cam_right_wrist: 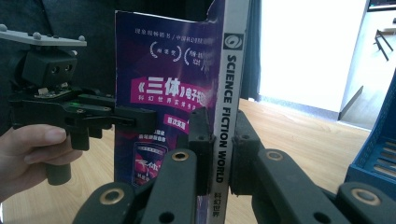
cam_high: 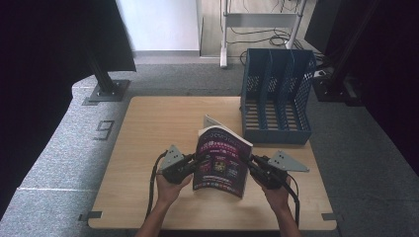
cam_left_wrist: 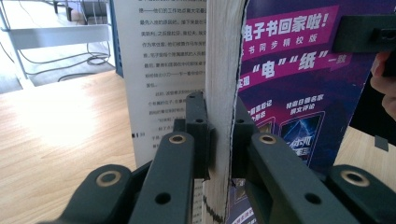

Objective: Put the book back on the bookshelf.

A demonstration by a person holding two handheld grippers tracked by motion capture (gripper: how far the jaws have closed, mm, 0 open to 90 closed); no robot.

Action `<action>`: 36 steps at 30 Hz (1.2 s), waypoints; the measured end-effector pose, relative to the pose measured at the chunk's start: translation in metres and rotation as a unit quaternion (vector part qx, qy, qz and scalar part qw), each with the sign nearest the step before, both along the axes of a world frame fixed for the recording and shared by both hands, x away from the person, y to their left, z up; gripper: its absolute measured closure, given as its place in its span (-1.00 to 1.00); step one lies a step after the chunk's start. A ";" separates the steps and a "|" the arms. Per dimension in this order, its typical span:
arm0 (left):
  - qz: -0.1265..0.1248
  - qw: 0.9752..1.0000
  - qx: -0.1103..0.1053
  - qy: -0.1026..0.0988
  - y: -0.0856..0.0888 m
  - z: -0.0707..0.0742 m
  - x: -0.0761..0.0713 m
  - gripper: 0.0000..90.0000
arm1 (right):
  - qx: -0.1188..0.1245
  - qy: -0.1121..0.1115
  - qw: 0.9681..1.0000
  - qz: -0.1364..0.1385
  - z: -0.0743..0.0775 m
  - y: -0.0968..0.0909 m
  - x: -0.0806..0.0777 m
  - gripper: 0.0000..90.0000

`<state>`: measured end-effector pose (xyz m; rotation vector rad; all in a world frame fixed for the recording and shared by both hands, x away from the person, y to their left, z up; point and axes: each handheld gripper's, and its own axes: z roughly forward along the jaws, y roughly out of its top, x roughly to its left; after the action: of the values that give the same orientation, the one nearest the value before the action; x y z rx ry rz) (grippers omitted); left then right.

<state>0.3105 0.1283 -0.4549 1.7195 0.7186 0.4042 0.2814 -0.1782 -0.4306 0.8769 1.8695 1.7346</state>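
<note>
left gripper point(cam_high: 196, 162), at the left of the high view: its jaws are pinched on the page edge of the magazine point(cam_high: 222, 160); the left gripper view has the pads pressed against the paper block from both sides, with one printed inner page fanned loose beyond them. centre: the magazine, a purple-covered issue with "science fiction world" on its spine point(cam_right_wrist: 227, 107), stands upright over the near middle of the wooden table point(cam_high: 148, 148), back cover toward the camera; whether its lower edge touches the tabletop cannot be told. holding it at opposite edges likely keeps it vertical and squared for filing. right gripper point(cam_high: 253, 163): its jaws are clamped across the spine, as the right gripper view shows, so both sides carry the load and the covers stay closed. far right: a blue slotted file holder point(cam_high: 276, 94) stands at the table's far right corner, well apart from the magazine, its compartments open and probably the destination.
</note>
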 end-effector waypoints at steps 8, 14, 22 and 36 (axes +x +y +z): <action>0.000 1.000 -0.004 0.004 0.003 -0.002 0.001 0.80 | 0.001 0.001 1.000 0.008 -0.001 -0.001 -0.001 0.81; 0.000 1.000 -0.003 -0.004 0.001 -0.003 0.000 0.84 | -0.006 -0.005 1.000 0.007 -0.001 0.000 -0.003 0.81; 0.006 1.000 -0.009 -0.018 -0.002 -0.003 0.006 0.84 | -0.021 -0.041 0.999 -0.009 0.000 0.003 -0.004 0.81; 0.013 1.000 -0.013 -0.004 0.002 -0.004 0.008 0.28 | -0.014 -0.027 0.999 0.012 0.000 -0.001 -0.006 0.81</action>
<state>0.3181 0.1307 -0.4585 1.6847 0.7375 0.4170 0.2757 -0.1797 -0.4305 0.7906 1.8727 1.7244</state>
